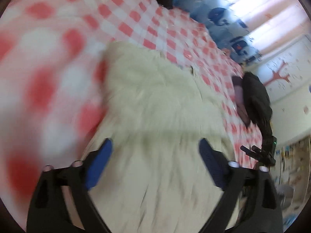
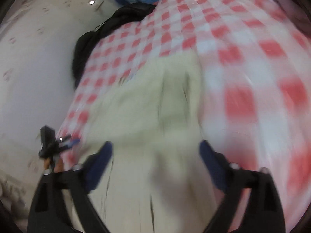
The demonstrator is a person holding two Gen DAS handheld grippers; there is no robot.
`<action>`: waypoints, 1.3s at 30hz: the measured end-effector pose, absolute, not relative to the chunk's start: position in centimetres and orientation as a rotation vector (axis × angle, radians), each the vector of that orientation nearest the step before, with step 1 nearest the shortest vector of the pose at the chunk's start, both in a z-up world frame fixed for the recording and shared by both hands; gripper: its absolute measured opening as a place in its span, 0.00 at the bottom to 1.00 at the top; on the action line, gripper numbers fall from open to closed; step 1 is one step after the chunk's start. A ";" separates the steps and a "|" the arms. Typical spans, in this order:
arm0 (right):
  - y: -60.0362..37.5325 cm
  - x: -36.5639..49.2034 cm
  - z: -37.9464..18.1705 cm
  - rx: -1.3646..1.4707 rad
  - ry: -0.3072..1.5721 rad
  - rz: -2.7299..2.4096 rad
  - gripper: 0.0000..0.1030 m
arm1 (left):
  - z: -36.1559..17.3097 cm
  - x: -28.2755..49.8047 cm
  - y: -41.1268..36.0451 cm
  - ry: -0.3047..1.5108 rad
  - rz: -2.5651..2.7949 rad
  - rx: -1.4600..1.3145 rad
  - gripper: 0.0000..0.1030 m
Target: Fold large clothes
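So we've got both cameras pretty smeared with blur here, but the main stuff reads fine. Our left gripper [image 1: 155, 151] has its two blue fingers [image 1: 99, 167] spread wide with nothing pinched between them, just the cream garment [image 1: 155, 101] lying below and ahead. Same deal on the other side: our right gripper [image 2: 155, 153] is spread wide too, blue fingers [image 2: 210, 165] apart, holding nothing, the same cream garment [image 2: 155, 106] running up from between them toward 12 o'clock. The garment sits flat on the red-and-white checked sheet [image 1: 136, 25] that covers the bed (looks soft and wrinkled, and we can't tell which kind of garment it is or how it's folded). In the left view the sheet wraps around the garment from 9 o'clock up to 2 o'clock, and a dark piece of clothing [image 1: 256, 97] lies at the bed's edge around 3 o'clock, with the other gripper [image 1: 260, 153] poking in at about 4 o'clock. A blue patterned cloth [image 1: 219, 15] sits up at 1 o'clock. In the right view a black garment [image 2: 116, 25] hangs at the sheet's edge around 11 o'clock, and the left gripper [image 2: 52, 143] shows at 8 o'clock, just beside the cream garment's edge.
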State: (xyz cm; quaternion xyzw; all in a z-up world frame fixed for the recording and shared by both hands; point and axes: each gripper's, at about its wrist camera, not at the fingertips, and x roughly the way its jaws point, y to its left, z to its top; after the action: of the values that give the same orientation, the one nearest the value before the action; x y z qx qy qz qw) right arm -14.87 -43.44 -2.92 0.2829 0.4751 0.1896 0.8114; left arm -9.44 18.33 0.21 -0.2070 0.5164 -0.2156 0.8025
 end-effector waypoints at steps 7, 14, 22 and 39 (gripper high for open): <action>-47.4 -32.5 -10.6 0.810 1.272 0.480 0.90 | -6.1 -25.5 30.7 1.294 -0.394 -0.565 0.90; -45.1 -34.6 -15.0 1.051 1.213 0.669 0.90 | -12.1 -27.8 28.7 1.318 -0.523 -0.805 0.90; -42.9 -33.6 -14.0 1.100 1.058 0.838 0.72 | -10.7 -27.6 22.8 1.303 -0.643 -0.726 0.90; -42.5 -38.0 -5.7 1.050 0.686 0.961 0.20 | 0.2 -30.9 21.8 1.168 -0.706 -0.543 0.08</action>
State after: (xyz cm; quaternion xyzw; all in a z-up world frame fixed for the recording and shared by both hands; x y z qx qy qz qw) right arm -37.97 -42.51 -5.74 0.4719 0.3085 0.4323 0.7038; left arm -30.95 21.76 0.20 -0.2480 0.5327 -0.3223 0.7422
